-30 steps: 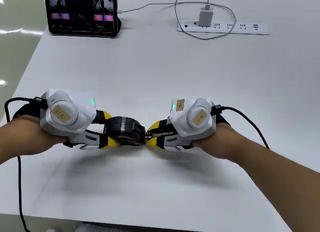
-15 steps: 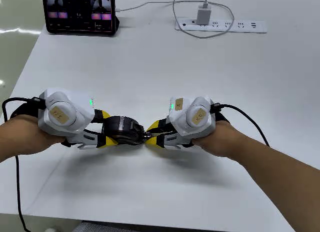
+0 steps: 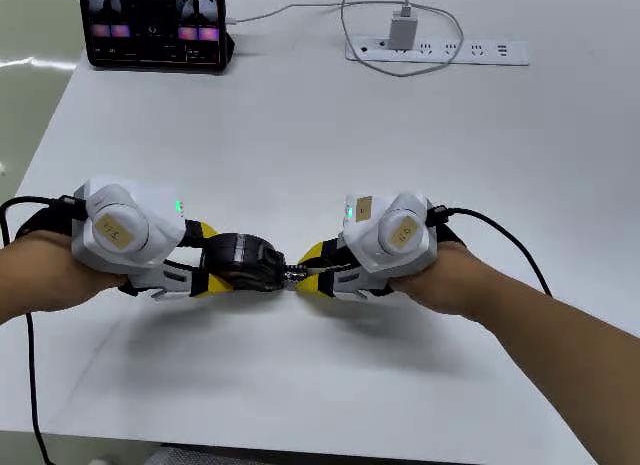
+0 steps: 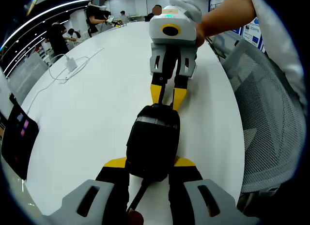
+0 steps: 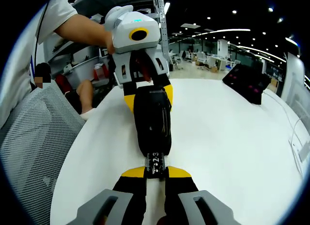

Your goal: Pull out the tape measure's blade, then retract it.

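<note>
Tape measure (image 3: 245,262) held just over desk (image 3: 420,145), btwn both tongs; pull-out step looks barely begun.
L tongs (image 4: 150,163) clamp the case, R tongs (image 5: 156,174) pinch blade (image 5: 156,162) tip. Next: draw R straight away, L steady.

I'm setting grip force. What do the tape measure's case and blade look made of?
The tape measure case looks like matte black plastic, maybe rubber-coated: dull, soft sheen. The blade is a pale strip with printed numerals, probably painted metal; hard to confirm.
</note>
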`<state>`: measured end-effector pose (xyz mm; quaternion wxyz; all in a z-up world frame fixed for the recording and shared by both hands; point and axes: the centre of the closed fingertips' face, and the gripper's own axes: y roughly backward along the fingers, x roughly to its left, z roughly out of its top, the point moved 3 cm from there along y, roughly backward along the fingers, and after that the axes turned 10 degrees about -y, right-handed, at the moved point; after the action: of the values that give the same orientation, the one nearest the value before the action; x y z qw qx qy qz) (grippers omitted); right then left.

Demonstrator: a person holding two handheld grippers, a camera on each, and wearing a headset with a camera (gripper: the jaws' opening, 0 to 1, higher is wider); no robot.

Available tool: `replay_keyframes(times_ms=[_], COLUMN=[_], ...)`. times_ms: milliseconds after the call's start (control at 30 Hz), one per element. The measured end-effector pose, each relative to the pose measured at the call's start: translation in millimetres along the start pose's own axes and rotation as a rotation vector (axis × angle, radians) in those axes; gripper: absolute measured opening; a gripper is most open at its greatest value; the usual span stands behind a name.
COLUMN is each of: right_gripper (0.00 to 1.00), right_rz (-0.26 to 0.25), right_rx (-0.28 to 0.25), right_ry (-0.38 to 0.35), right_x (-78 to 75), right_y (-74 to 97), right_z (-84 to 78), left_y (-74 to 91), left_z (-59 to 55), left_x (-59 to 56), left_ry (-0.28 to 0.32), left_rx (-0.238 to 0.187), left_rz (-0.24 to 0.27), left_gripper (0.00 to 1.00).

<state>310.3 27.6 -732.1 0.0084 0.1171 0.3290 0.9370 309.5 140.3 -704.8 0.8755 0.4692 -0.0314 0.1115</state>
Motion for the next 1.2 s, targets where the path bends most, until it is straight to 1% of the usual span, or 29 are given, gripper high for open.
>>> replay_keyframes(times_ms=[800, 1200], right_gripper=[0.1, 0.1], right_rz=[-0.026, -0.043], right_rx=[0.014, 0.022], right_ry=[-0.017, -0.036], right_x=[-0.9, -3.0], right_y=[27.6, 43.1], right_z=[-17.2, -31.3], left_y=[0.2, -0.3], left_z=[-1.1, -0.6], left_x=[-0.2, 0.0], left_ry=[0.008, 0.005], left_rx=[-0.003, -0.003], left_rz=[0.002, -0.002], left_gripper=[0.25, 0.25])
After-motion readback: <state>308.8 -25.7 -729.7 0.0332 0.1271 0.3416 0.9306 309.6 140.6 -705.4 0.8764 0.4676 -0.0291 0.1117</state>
